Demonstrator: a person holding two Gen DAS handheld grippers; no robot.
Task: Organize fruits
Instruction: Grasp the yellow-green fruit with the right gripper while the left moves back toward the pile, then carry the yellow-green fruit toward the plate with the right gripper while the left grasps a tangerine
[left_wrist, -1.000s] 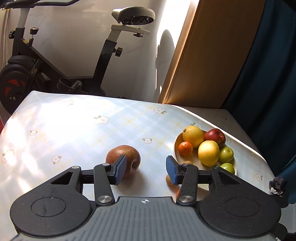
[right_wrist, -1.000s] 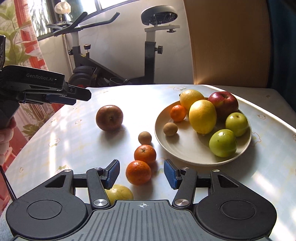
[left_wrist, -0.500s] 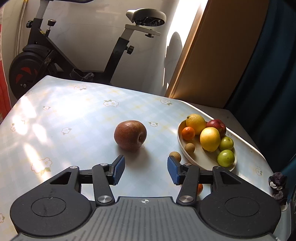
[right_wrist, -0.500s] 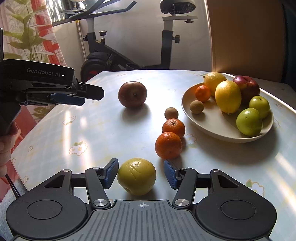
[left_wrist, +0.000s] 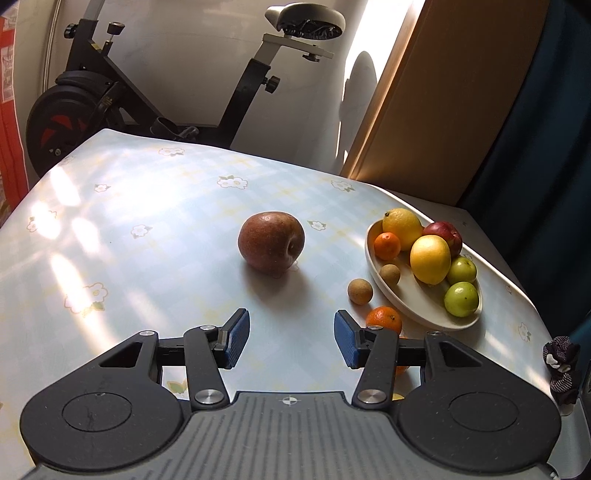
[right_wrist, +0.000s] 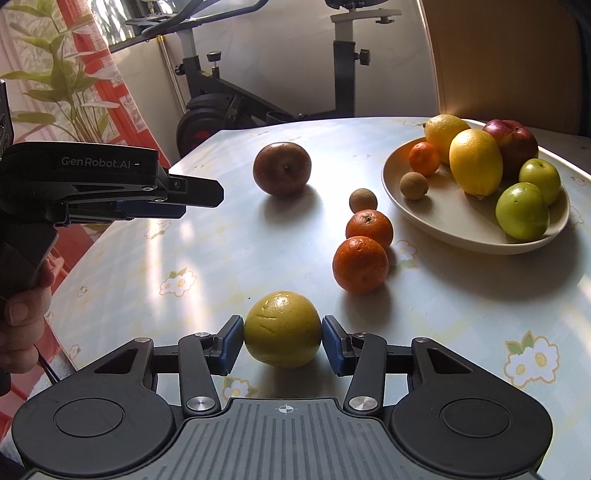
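On the flowered table, a yellow-green fruit (right_wrist: 282, 328) sits between the blue pads of my right gripper (right_wrist: 282, 341). Its jaws are closing and both pads touch the fruit's sides. Beyond it lie two oranges (right_wrist: 360, 264), a small brown fruit (right_wrist: 363, 200) and a dark red apple (right_wrist: 282, 168). A cream plate (right_wrist: 443, 229) at the right holds lemons, green fruits, a red apple, a small orange and a brown fruit. My left gripper (left_wrist: 291, 332) is open with nothing between its fingers. The dark red apple (left_wrist: 271, 242) lies ahead of it and the plate (left_wrist: 406, 310) to its right.
An exercise bike (left_wrist: 110, 99) stands behind the table's far edge, with a wooden panel (left_wrist: 443, 103) and a dark curtain to the right. A person's hand (right_wrist: 22, 317) holds the left gripper (right_wrist: 199, 201) above the table's left side. A plant stands at the far left.
My right gripper drew back from the oranges to the yellow-green fruit and its pads closed in on it. The left gripper pulled away from the dark red apple, which now lies farther ahead.
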